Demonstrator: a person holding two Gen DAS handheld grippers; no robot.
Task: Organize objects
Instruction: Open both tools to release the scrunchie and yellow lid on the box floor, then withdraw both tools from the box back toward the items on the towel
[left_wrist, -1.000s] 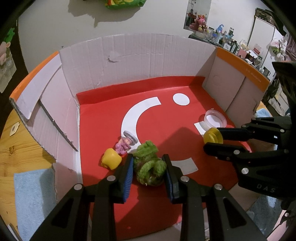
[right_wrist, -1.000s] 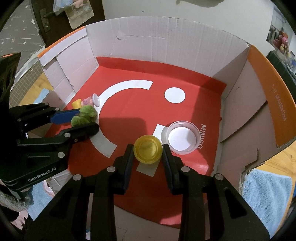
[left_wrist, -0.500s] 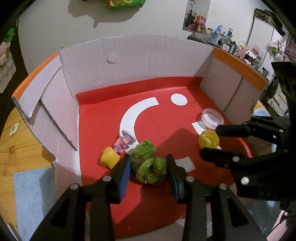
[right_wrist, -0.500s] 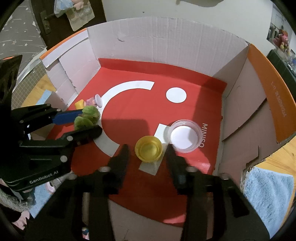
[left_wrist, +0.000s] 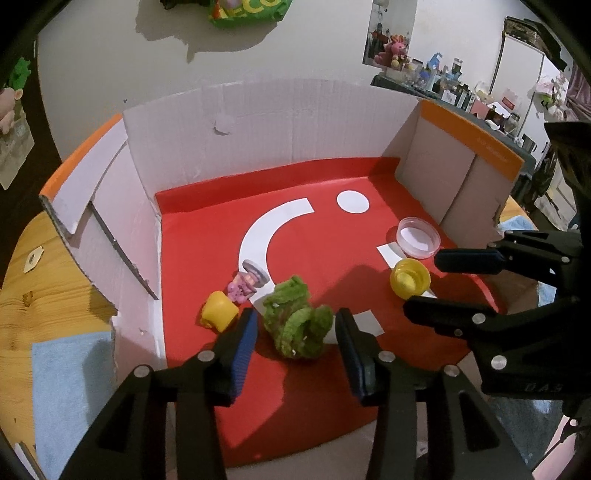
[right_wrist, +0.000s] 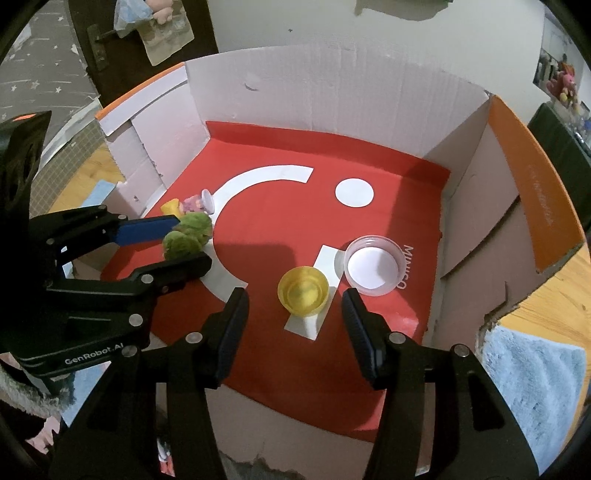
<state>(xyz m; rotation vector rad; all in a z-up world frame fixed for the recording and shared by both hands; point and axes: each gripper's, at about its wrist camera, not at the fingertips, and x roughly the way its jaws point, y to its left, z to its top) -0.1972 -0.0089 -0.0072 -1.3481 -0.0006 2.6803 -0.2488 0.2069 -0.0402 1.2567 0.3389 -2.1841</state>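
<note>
A green fuzzy toy lies on the red mat, between the spread fingers of my left gripper, which is open and apart from it. It also shows in the right wrist view. A yellow cup stands upright on a white strip, just ahead of my right gripper, which is open and empty. The cup also shows in the left wrist view. A clear dish sits right of the cup. A pink figure and a yellow block lie left of the green toy.
The mat lies inside a cardboard box with tall white walls and orange edges. A white arc and a white dot mark the mat. Wooden table and blue towels lie outside the box.
Both grippers have opened and drawn back. The left one let go of the green toy and the right one let go of the yellow cup, which now stands on the white strip.
</note>
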